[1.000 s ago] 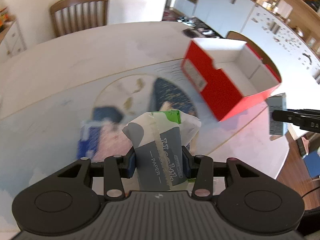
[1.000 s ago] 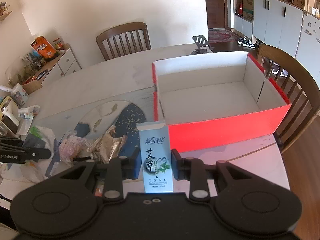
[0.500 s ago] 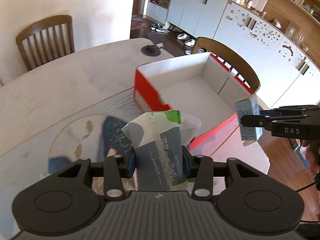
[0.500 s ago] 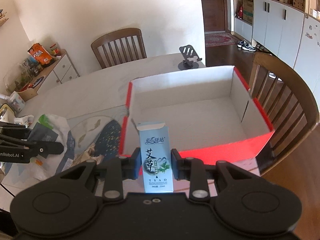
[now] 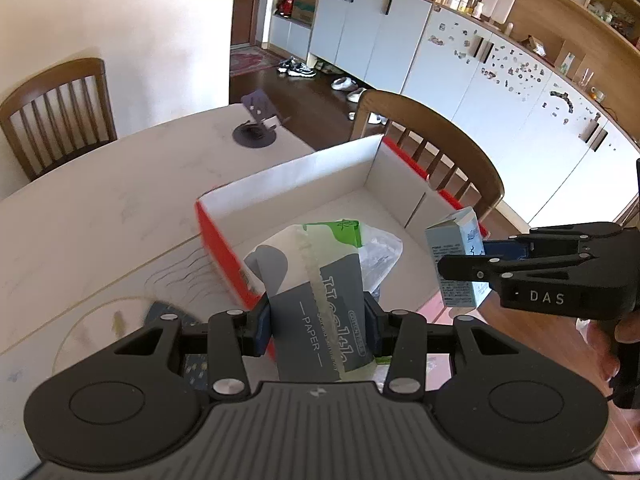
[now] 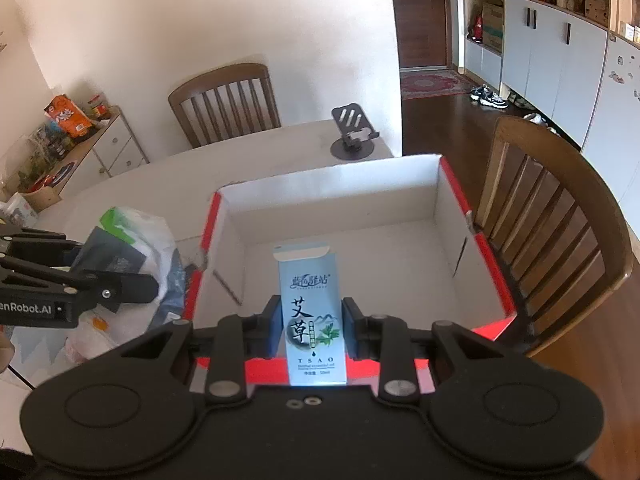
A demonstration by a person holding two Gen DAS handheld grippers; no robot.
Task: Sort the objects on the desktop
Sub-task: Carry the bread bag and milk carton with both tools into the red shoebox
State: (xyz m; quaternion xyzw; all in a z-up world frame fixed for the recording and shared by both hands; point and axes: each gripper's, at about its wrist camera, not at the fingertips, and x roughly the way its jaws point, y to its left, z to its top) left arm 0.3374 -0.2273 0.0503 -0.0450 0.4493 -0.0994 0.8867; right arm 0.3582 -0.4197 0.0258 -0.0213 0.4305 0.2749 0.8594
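Now hanging over the red box [image 6: 496, 280] instead of the cluttered table [image 5: 100, 208]: left gripper [image 5: 318, 316] clamping the tissue pack [image 5: 320, 292], right gripper [image 6: 310, 326] pinching the small blue carton [image 6: 312, 320]. Both loads nearing the empty interior, probably readying for release, neither one dropped yet.

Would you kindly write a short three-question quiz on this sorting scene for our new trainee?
1. True or false: the red box already holds sorted items.
2. Which tongs grip the tissue pack: A left, B right, C neither?
3. Fill in: the right tongs hold a small pale blue ____.

Key: 1 false, its white floor is bare. 2 A, the left tongs. 3 carton.
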